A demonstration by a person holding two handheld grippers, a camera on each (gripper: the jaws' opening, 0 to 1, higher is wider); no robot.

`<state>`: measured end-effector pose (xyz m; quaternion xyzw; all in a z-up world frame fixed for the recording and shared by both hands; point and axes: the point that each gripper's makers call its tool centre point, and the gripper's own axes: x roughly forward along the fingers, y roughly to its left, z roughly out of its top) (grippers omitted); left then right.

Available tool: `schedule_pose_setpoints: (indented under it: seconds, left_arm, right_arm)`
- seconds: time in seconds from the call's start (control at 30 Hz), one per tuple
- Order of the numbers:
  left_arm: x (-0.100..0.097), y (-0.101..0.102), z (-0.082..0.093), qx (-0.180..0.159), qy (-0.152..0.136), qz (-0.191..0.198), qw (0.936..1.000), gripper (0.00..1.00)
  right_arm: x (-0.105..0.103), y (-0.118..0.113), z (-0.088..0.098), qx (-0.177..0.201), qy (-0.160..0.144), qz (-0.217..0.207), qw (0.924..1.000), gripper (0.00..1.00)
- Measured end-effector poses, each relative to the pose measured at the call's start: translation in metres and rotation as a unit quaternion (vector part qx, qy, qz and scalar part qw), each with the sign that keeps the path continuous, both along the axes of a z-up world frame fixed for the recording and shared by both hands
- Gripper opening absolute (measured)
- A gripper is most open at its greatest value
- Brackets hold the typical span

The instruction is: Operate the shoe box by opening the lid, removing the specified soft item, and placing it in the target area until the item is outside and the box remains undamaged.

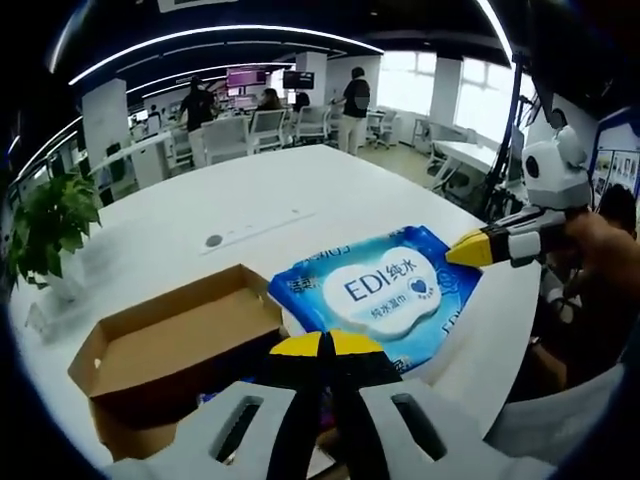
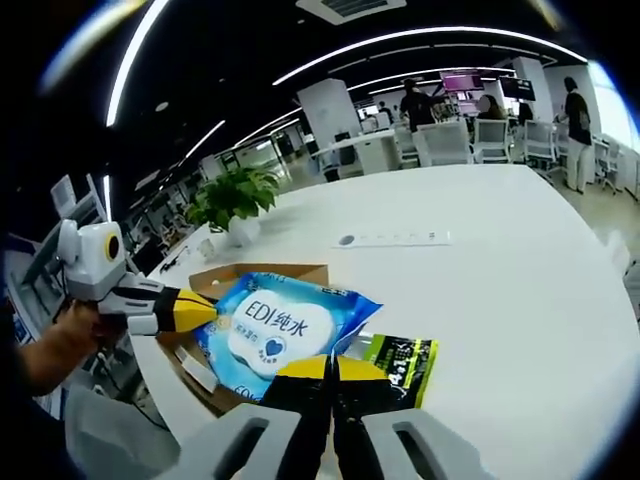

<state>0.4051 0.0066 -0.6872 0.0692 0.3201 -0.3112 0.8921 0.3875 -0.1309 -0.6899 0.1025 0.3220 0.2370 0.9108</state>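
Observation:
A blue wet-wipes pack (image 1: 385,295) with a white label hangs over the open brown shoe box (image 1: 170,345), whose lid is folded back. My left gripper (image 1: 325,345) is shut on the pack's near edge. My right gripper (image 1: 468,249) comes in from the right, shut on the pack's far corner. In the right gripper view the same pack (image 2: 280,325) covers the box (image 2: 255,273); my right gripper (image 2: 330,368) is shut on its near edge and the left gripper (image 2: 198,310) pinches its left edge. A green and black packet (image 2: 402,365) lies beside the pack.
The white table (image 1: 330,185) carries a flat white power strip (image 1: 262,228) and a potted plant (image 1: 50,225) near its edge. A person's hand (image 2: 55,350) holds the left gripper. Chairs, desks and standing people (image 1: 355,100) fill the room behind.

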Motion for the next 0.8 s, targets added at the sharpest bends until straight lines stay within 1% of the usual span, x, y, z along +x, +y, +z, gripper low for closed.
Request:
schedule_pose_setpoints:
  seconds: [0.5,0.8]
  left_arm:
    - [0.008,-0.020,-0.019,-0.006,0.008,-0.003,0.9999,0.00]
    - [0.015,-0.028,-0.040,0.008,0.021,-0.013,0.9997,0.00]
  right_arm:
    - [0.010,-0.020,-0.017,-0.008,0.011,-0.006,0.9999,0.00]
    - [0.019,-0.026,-0.034,-0.015,0.023,-0.003,0.9996,0.00]
